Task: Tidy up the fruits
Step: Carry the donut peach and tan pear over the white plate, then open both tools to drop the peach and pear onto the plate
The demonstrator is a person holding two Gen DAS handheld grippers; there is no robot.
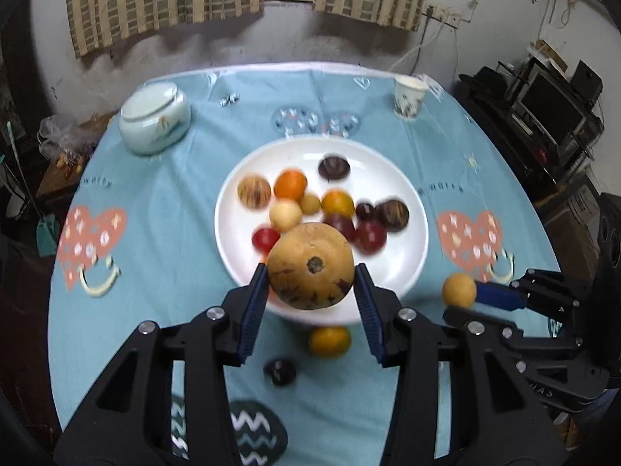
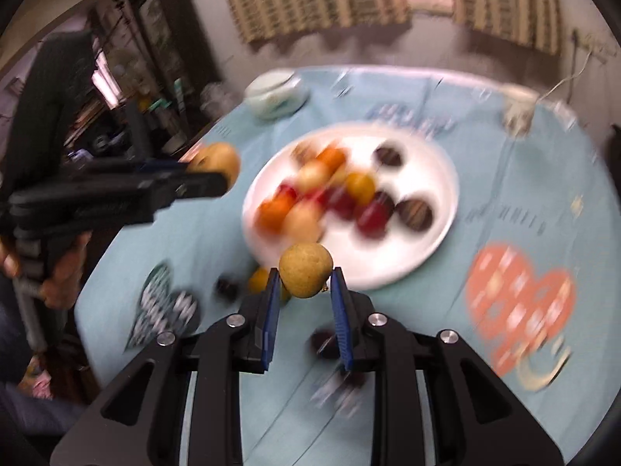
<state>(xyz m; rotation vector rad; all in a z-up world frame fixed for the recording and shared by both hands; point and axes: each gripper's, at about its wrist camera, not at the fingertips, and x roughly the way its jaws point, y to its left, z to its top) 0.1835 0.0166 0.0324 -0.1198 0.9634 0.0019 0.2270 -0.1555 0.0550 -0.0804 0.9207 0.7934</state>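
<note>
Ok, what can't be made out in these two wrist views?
- Right wrist view: motion blur smears the fruits on the white plate; kinds and count unclear.
- Left wrist view: the big tan fruit in the left gripper hides the plate's near rim.
- Left wrist view: the dark fruit on the tablecloth is too blurred to name.

A printed blue cloth (image 1: 163,194) covers the desk. The plate (image 1: 388,178) is glossy white ceramic, like the lidded jar (image 1: 155,116) near the far left edge. Fingers (image 1: 254,303) carry ribbed blue pads on matt black plastic with metal screws.
</note>
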